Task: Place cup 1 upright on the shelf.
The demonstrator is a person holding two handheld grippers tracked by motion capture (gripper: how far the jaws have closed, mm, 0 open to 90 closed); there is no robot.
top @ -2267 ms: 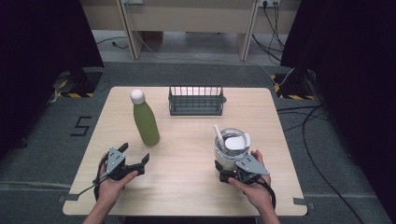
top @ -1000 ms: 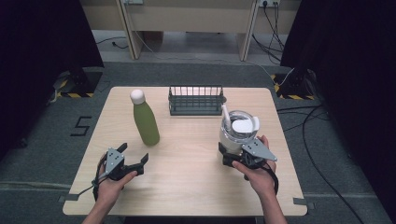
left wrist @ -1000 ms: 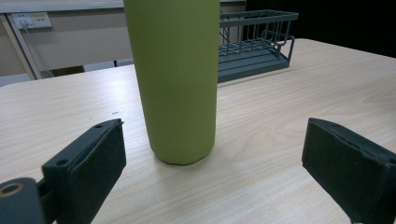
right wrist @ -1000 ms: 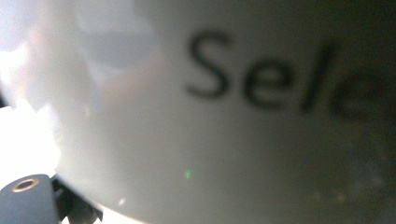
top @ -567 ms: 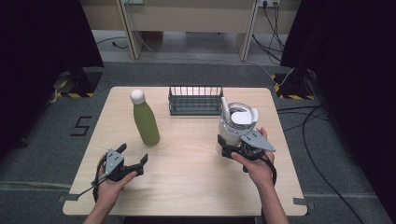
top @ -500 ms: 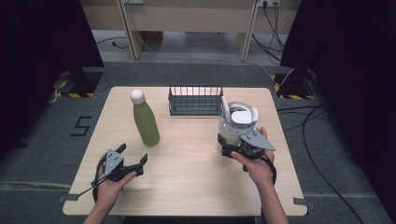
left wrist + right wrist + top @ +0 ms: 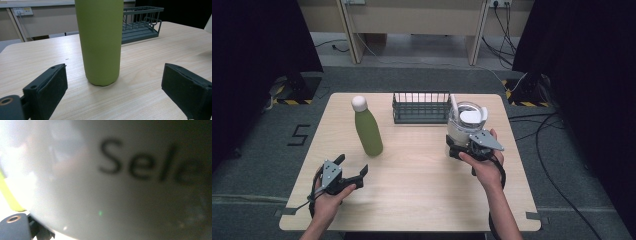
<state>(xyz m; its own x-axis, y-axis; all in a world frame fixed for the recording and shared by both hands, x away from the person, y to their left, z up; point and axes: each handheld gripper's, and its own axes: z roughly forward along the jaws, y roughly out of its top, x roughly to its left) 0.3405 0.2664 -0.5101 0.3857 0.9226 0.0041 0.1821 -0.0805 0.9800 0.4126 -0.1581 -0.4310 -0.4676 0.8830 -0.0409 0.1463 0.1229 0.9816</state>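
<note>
The right gripper [image 7: 460, 145] is clamped on the clear jar [image 7: 466, 125], a glass-like container with a white scoop or spoon handle standing up out of it and a pale label around its lower half. In the right gripper view the jar's wall [image 7: 120, 180] sits so close to the lens that blurred dark lettering is all that reads, which fits a firm side grasp. The jar stands at the right rear of the table [image 7: 422, 200], just beside the right end of the dark wire rack [image 7: 421, 106] — whether it rests on the wood or hangs a little above it cannot be told from the high view. The left gripper [image 7: 352, 168] lies low near the front left of the table with its jaws spread wide and nothing between them; its own view looks straight at the green bottle [image 7: 100, 42], which stands upright a short way ahead, apart from both pads [image 7: 50, 87]. As a judgement, the grasp is done and the carry is well along — the jar is already next to the rack. What seems left is setting it into or against the rack and letting go. The bottle looks untouched, possibly the left hand's next item.
</note>
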